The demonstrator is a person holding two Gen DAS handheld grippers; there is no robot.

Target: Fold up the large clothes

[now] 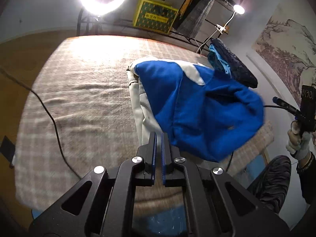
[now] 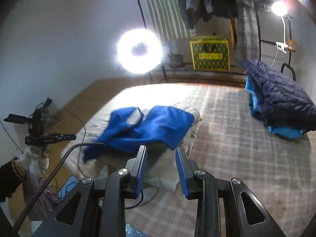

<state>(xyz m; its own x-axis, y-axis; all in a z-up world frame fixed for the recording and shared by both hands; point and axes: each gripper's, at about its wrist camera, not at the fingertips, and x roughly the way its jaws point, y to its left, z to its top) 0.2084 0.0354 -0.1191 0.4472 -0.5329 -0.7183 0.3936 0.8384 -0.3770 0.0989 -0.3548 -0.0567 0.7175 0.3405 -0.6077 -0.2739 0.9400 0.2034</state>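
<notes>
A blue and white garment (image 1: pixel 197 106) lies bunched on top of a beige garment (image 1: pixel 138 102) on the plaid blanket. It also shows in the right wrist view (image 2: pixel 154 126), with the beige garment (image 2: pixel 189 136) under it. My left gripper (image 1: pixel 159 136) is shut and empty, its tips just at the blue garment's near edge. My right gripper (image 2: pixel 161 150) is open and empty, above the blanket just short of the blue garment. The right gripper shows at the far right of the left wrist view (image 1: pixel 276 99); the left gripper shows at the left of the right wrist view (image 2: pixel 74 136).
A plaid blanket (image 1: pixel 79 98) covers the bed. A folded stack of dark navy and light blue clothes (image 2: pixel 280 100) sits at the far right. A ring light (image 2: pixel 139 51), a yellow-green bag (image 2: pixel 210 55), a clothes rack and a black cable (image 1: pixel 49 114) are around.
</notes>
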